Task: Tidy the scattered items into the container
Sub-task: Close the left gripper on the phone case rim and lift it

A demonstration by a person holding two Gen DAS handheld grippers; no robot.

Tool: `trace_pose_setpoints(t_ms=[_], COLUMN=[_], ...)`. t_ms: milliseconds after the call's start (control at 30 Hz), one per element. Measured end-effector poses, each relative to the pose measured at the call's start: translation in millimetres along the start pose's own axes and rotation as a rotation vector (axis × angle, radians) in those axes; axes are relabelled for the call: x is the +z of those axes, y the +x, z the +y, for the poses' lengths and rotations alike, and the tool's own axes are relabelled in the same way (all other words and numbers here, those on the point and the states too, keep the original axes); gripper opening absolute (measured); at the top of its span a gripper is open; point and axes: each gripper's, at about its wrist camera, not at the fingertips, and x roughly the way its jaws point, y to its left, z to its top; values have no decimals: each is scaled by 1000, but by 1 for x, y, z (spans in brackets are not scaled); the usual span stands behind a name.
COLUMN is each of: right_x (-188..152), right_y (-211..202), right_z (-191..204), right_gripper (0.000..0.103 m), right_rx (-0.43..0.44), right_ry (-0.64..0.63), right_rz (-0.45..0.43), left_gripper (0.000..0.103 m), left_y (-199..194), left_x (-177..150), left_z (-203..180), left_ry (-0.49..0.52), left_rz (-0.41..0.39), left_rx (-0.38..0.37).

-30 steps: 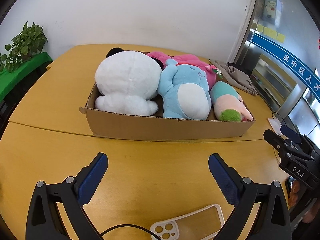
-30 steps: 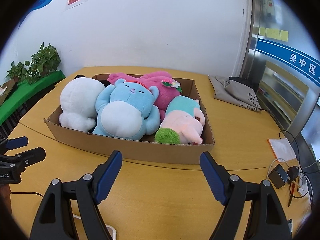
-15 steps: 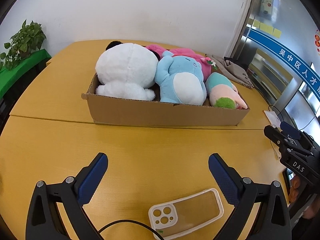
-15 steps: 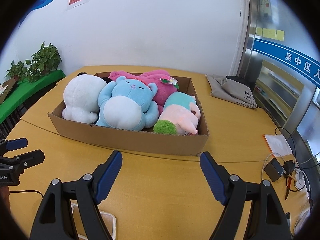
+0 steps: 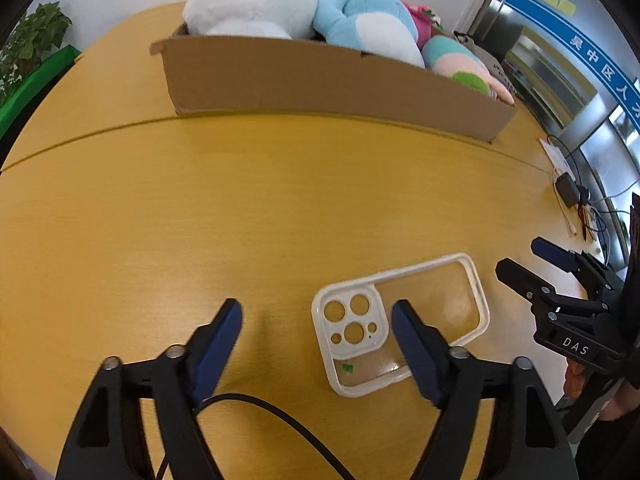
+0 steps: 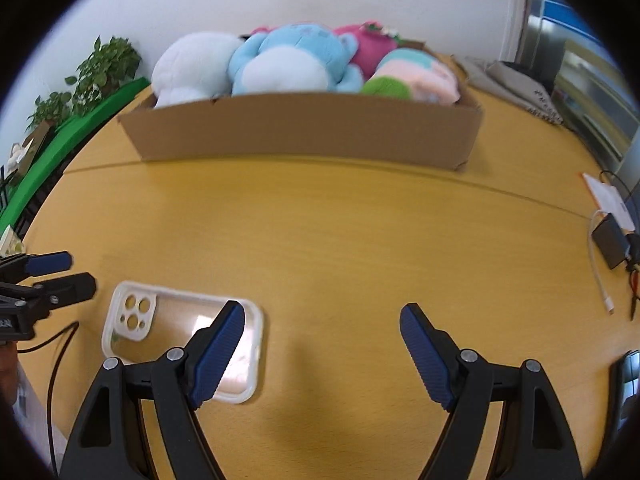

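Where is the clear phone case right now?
The clear phone case lies flat on the wooden table, nearer than the cardboard box, between the left hand-held gripper and right hand-held gripper.

Yellow wooden table [image 5: 200, 208], cardboard box [image 5: 320, 76], clear phone case [image 5: 436, 300], charger [image 6: 610, 238], grey cloth [image 6: 516, 88]

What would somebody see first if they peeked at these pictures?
Probably the cardboard box at the far side of the yellow table, stuffed with plush toys: a white one, a blue bear, a pink one. Nearer, a clear phone case lies flat on the table by the open left claw.
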Motion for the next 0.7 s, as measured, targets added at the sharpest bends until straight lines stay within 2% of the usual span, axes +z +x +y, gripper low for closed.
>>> trace_pose_setpoints(t_ms=[33, 67, 100, 133, 233, 333, 400, 433, 467, 567, 700], right_x=[-2, -3, -5, -6, -13, -15, -15, -14, -14, -12, -5], right_y=[4, 9, 13, 16, 25, 24, 22, 22, 21, 19, 9], right_z=[5, 9, 11, 13, 20, 25, 30, 32, 35, 38, 36], right_gripper=[79, 79, 78, 78, 62, 45, 20, 14, 11, 8, 6], right_rx=[-7, -17, -26, -33, -19, 10, 37, 49, 47, 29, 25], right_ry=[-15, -24, -26, -24, -32, -48, -69, -74, -77, -80, -64], right_rz=[14, 29, 44, 57, 90, 76, 72, 73, 76, 82, 47], left_gripper=[51, 44, 28, 18, 16, 11, 8, 7, 7, 7, 7], left_y=[6, 12, 16, 19, 20, 21, 19, 19, 18, 16, -1], left_x=[-2, -5, -7, -8, -9, -7, -6, -6, -5, 1, 12], left_z=[-2, -5, -7, -9, -15, -14, -14, -14, -15, -11, -9], left_ry=[9, 15, 20, 30, 51, 38, 36, 36, 38, 52, 53], left_rz=[23, 40, 55, 61, 50, 49, 44, 42, 40, 26, -31], left_rx=[10, 20, 20, 20, 38, 39, 47, 49, 50, 55, 24])
